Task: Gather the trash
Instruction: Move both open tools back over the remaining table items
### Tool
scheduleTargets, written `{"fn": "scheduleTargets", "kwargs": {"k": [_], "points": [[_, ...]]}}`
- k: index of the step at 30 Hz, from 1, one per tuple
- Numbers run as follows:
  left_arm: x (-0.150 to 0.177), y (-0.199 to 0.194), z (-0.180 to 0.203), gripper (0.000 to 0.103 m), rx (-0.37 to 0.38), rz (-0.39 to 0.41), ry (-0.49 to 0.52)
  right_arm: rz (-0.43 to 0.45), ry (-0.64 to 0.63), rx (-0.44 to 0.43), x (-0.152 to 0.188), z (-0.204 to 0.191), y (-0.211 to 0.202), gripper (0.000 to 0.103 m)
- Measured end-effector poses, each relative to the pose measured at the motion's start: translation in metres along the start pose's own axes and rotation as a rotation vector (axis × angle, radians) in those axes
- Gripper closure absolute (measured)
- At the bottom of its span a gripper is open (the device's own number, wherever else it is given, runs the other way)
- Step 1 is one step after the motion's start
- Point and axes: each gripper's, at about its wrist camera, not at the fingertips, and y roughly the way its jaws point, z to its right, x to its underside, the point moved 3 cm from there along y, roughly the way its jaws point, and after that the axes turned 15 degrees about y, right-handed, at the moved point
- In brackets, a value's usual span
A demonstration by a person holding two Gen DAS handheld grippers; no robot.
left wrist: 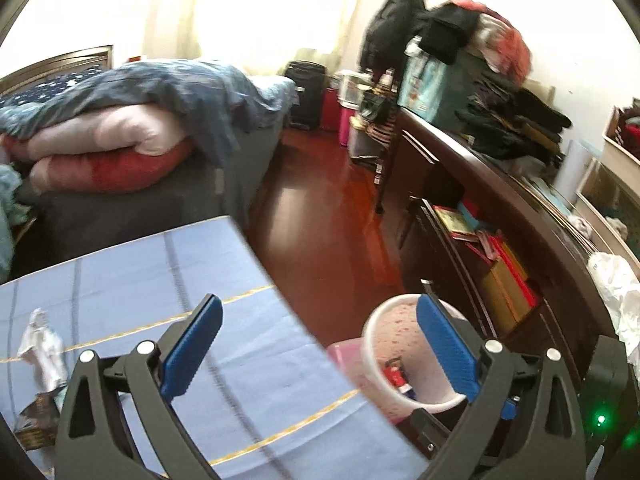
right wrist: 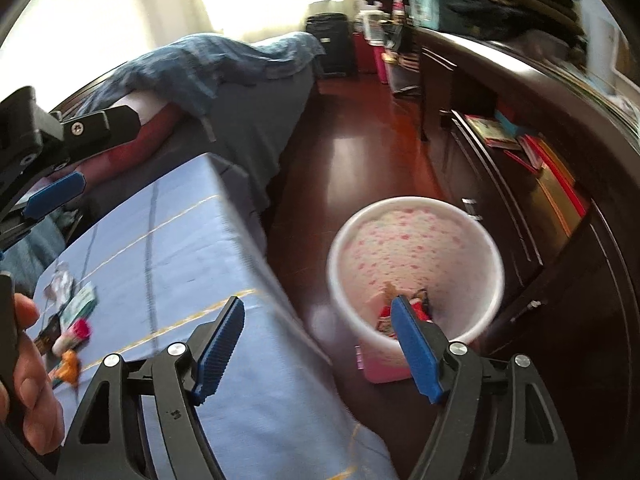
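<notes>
A white bin (right wrist: 416, 256) with a pink-dotted lining stands on the floor beside the table and holds a few wrappers (right wrist: 400, 312); it also shows in the left wrist view (left wrist: 396, 344). My right gripper (right wrist: 316, 320) is open and empty, over the table edge and the bin. My left gripper (left wrist: 320, 328) is open and empty above the blue tablecloth (left wrist: 168, 280). Trash lies on the cloth: a crumpled white wrapper (left wrist: 40, 344), a dark packet (left wrist: 38, 420), a green packet (right wrist: 80, 304), a pink-white tube (right wrist: 74, 334) and an orange wrapper (right wrist: 68, 366).
A bed with folded quilts (left wrist: 120, 120) stands behind the table. A dark desk (left wrist: 500, 184) with clothes, shelves of books (left wrist: 500, 264) and a white plastic bag (left wrist: 616, 292) runs along the right. Red wooden floor (left wrist: 320, 208) lies between. A pink box (right wrist: 380, 368) sits by the bin.
</notes>
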Motion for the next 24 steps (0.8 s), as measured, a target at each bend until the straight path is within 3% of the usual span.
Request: {"fn": "scheduleTargets", "kwargs": {"k": [8, 16, 20, 24], "points": [[0.040, -0.039, -0.092, 0.004, -0.192, -0.032, -0.104, -0.046, -0.147, -0.088, 0.034, -0.074, -0.002, 0.025], [0.082, -0.049, -0.189, 0.004, -0.355, -0.109, -0.227, -0.083, -0.275, -0.165, 0.064, -0.139, -0.001, 0.023], [0.096, -0.031, -0.232, 0.004, -0.396, -0.180, -0.298, -0.101, -0.320, -0.188, 0.075, -0.161, 0.002, 0.023], [0.113, -0.007, -0.258, 0.004, -0.370, -0.266, -0.369, -0.118, -0.353, -0.198, 0.085, -0.178, 0.009, 0.023]]}}
